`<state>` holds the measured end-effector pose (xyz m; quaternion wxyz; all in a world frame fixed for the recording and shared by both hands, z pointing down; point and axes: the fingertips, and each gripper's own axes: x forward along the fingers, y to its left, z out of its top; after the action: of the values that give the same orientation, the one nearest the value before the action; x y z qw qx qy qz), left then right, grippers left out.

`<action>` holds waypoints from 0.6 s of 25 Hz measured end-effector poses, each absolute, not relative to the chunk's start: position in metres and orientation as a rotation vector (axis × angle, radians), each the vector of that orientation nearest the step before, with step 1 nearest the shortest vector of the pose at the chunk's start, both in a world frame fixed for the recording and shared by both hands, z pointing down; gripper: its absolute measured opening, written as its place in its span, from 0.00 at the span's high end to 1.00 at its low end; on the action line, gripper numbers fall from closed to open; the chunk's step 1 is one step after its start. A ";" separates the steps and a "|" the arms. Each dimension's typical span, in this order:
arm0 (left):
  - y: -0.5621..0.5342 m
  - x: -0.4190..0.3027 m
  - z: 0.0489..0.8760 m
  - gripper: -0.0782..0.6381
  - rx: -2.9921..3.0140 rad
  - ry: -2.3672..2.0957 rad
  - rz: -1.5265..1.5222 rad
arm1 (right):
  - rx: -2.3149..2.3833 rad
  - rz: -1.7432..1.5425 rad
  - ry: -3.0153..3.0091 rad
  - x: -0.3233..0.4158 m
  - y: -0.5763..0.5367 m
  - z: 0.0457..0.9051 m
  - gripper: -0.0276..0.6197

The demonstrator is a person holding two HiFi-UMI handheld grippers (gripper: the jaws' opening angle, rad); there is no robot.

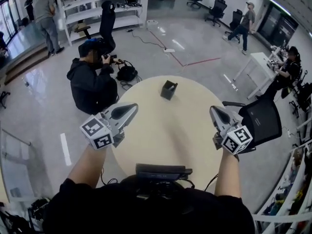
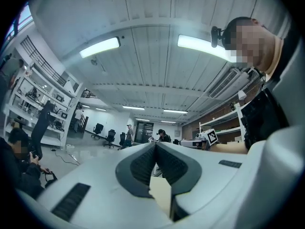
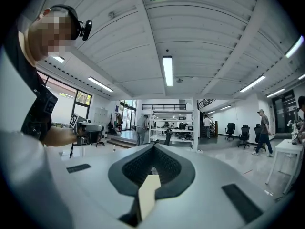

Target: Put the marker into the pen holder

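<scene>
A round beige bench [image 1: 161, 130] is seen steeply from above, its near rim cut off by the wearer's dark body. The marker cannot be made out in any view. A black pen holder [image 1: 168, 89] stands alone near the bench's far edge, well apart from both tongs. Its inside is too dark and small to tell what it holds. The left tongs [image 1: 132, 107] and right tongs [image 1: 213, 109] hover at the bench's left and right sides, each with jaws pressed together on nothing. Their cubes [image 1: 97, 133] carry black-and-white square patterns, with no readable writing. A person [image 1: 91, 79] crouches beyond the bench on the left, and a black office chair [image 1: 261, 120] stands on the right.
</scene>
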<state>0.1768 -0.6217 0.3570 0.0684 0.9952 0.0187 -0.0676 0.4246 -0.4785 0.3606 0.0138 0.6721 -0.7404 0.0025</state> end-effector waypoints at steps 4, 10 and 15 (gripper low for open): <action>-0.565 0.183 0.342 0.90 3.016 0.015 -0.188 | 2.058 -0.023 -2.350 0.437 -0.425 0.345 0.95; -0.484 0.188 0.339 0.90 2.977 -0.129 -0.184 | 1.901 -0.001 -2.468 0.446 -0.367 0.347 0.95; -0.426 0.186 0.360 0.90 2.938 -0.237 -0.181 | 1.818 0.043 -2.588 0.449 -0.317 0.356 0.95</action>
<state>0.1856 -0.4258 0.3598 0.0940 0.9905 -0.0800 -0.0609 0.4495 -0.3172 0.3563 -0.0109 0.5747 -0.8182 0.0135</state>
